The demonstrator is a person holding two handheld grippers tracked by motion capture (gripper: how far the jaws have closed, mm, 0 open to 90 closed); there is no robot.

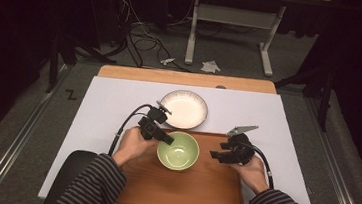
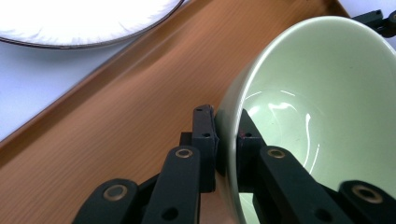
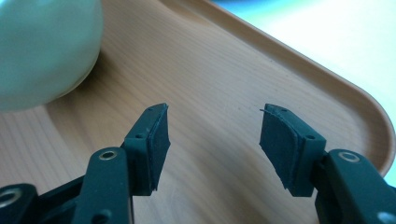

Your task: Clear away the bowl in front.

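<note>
On the wooden tray (image 1: 181,187), near its twelve o'clock edge, sits the pale green bowl (image 1: 178,150); whether its foot rests fully on the wood or hangs a hair above it cannot be told. The left gripper (image 1: 169,140) comes at it from ten o'clock and is clamped on the rim — one pad (image 2: 204,140) on the outer wall, the other inside the glazed hollow, as the left gripper view shows. The right gripper (image 1: 212,155) hovers at three o'clock of the bowl, apart from it, jaws spread with nothing between them, only bare tray grain beneath. A white plate (image 1: 184,109) lies off the tray on the white table cover (image 1: 108,105), at twelve o'clock of the bowl.

Handling, as judged: glazed ceramic, stiff, moderately heavy for its size, chip-prone at the lip. The glaze gleams — slippery under rubber pads. A pinch on one side of the rim puts the whole weight out beyond the grip, so the bowl will want to tilt and slide. The wall is thin enough for the pads to seat deep. Best hold: square across the rim, pads well down the wall, carried low and level. The free gripper could steady the rim at three o'clock.
</note>
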